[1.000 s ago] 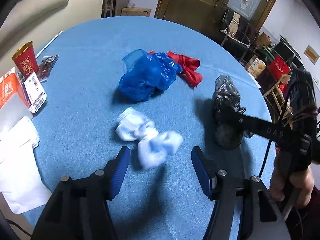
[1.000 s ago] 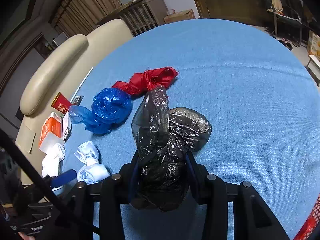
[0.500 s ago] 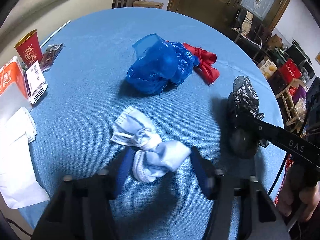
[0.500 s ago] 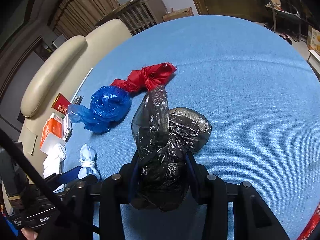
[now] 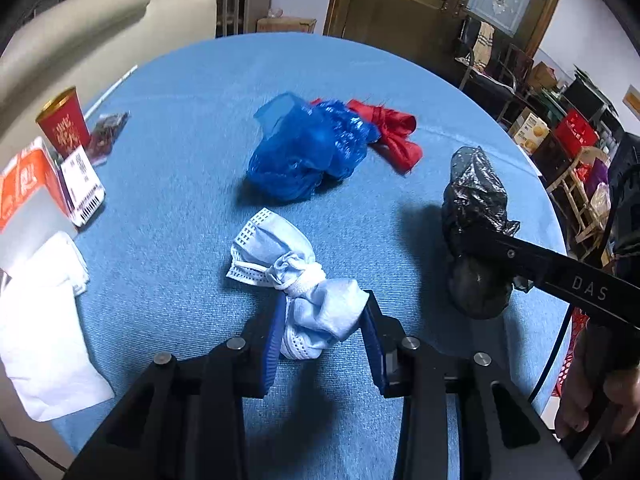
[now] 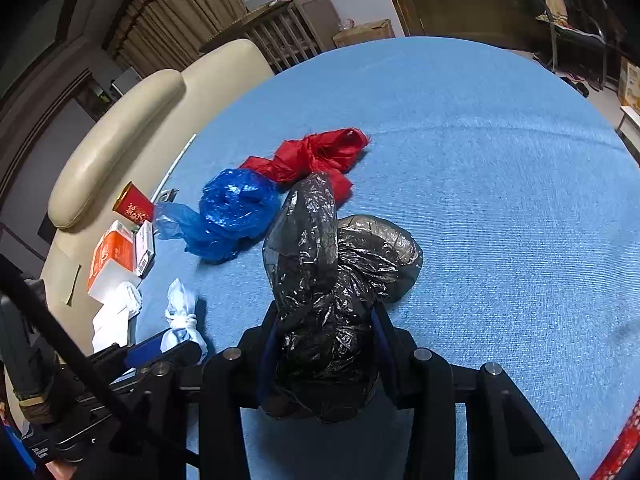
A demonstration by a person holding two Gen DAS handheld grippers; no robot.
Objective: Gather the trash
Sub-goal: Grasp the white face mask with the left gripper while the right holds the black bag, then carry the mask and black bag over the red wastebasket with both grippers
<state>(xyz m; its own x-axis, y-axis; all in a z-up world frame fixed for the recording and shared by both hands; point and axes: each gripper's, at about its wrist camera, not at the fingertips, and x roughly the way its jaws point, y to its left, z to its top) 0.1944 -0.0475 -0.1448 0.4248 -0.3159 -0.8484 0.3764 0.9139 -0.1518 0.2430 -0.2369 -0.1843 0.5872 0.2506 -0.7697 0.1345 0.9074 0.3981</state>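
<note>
Nearest, left gripper just closing on the knotted face mask — pads against its near lobe only, far lobe trailing on the blue tablecloth; likely to slip or unravel on lifting. Beside it, right gripper clamped on the black plastic bag, upper lobe loose above the jaws — could snag or sag free. Beyond, blue plastic bag touching the red plastic bag, both uncollected; risk of dragging one with the other.
</note>
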